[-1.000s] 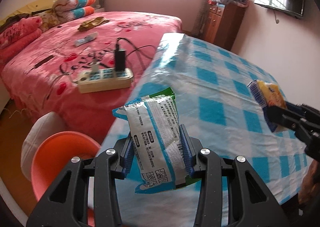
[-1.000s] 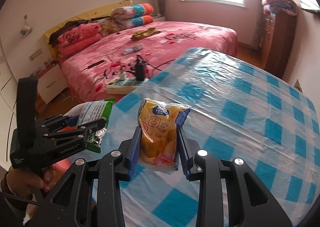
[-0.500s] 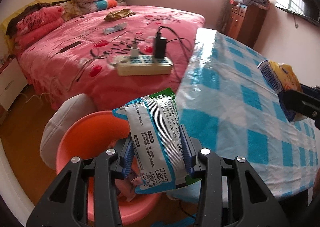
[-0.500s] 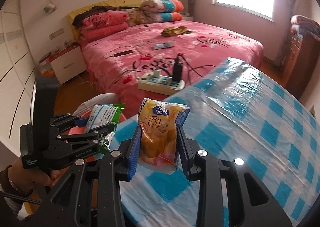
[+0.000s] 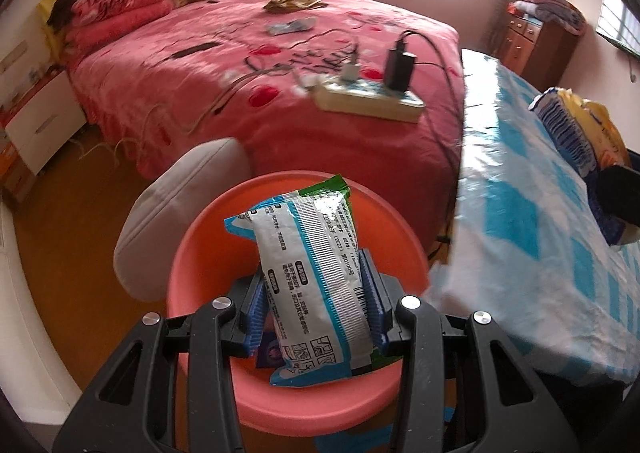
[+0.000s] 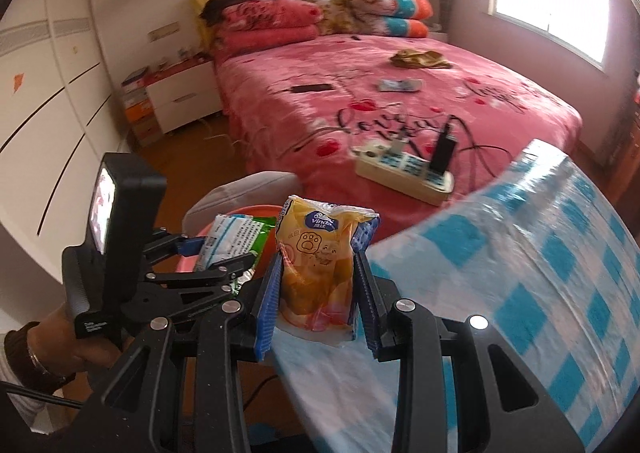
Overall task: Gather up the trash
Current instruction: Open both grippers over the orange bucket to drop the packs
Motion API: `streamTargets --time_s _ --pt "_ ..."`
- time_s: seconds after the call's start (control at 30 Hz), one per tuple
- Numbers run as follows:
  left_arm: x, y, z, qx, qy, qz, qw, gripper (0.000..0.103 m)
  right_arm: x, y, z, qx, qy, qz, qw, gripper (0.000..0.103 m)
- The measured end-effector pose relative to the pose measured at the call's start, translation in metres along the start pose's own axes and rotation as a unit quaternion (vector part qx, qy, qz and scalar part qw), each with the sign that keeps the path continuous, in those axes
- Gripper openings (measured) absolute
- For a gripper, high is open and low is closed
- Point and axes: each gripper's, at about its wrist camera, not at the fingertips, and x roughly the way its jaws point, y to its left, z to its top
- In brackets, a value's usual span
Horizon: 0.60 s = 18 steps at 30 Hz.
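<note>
My left gripper (image 5: 314, 293) is shut on a white, blue and green snack wrapper (image 5: 316, 265) and holds it above an orange plastic basin (image 5: 200, 253) on the floor beside the table. Some trash lies in the basin under the wrapper. My right gripper (image 6: 316, 285) is shut on a yellow tissue pack (image 6: 320, 253) over the table's left edge. The left gripper (image 6: 208, 265) with its wrapper (image 6: 236, 237) shows in the right wrist view, just left of the right one. The tissue pack (image 5: 580, 133) shows at the right of the left wrist view.
A table with a blue-and-white checked cloth (image 5: 540, 213) stands right of the basin. A pink bed (image 5: 280, 73) behind carries a power strip (image 5: 368, 101) with chargers and cables. A grey-white cushion (image 5: 180, 213) leans by the basin. White drawers (image 6: 180, 97) stand at far left.
Both grippers have swung left off the table. The left one with its wrapper now hangs over the orange basin. The right one with the tissue pack has reached the table's left edge.
</note>
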Motion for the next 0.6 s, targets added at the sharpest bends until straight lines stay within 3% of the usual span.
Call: streamTargets --time_s 0.33,0.43,0.5,0.6 --pt "0.017 0.035 -0.016 -0.037 0.025 0.013 0.9989 0.043 0.041 0.031 0.008 -0.027 0.026 0.042 0.998 0.037" --pt "0.027 0.043 -0.019 -0.05 0.04 0.002 0.9979 0.044 0.053 0.039 0.01 -0.036 0.028 0.052 0.998 0.052" --pt "0.03 0.048 -0.02 -0.068 0.044 -0.002 0.9967 0.049 0.061 0.037 0.009 -0.028 0.031 0.049 0.998 0.071" --pt "0.031 0.056 -0.02 -0.076 0.042 0.012 0.9961 0.06 0.064 0.025 0.007 0.005 0.035 0.05 0.998 0.085"
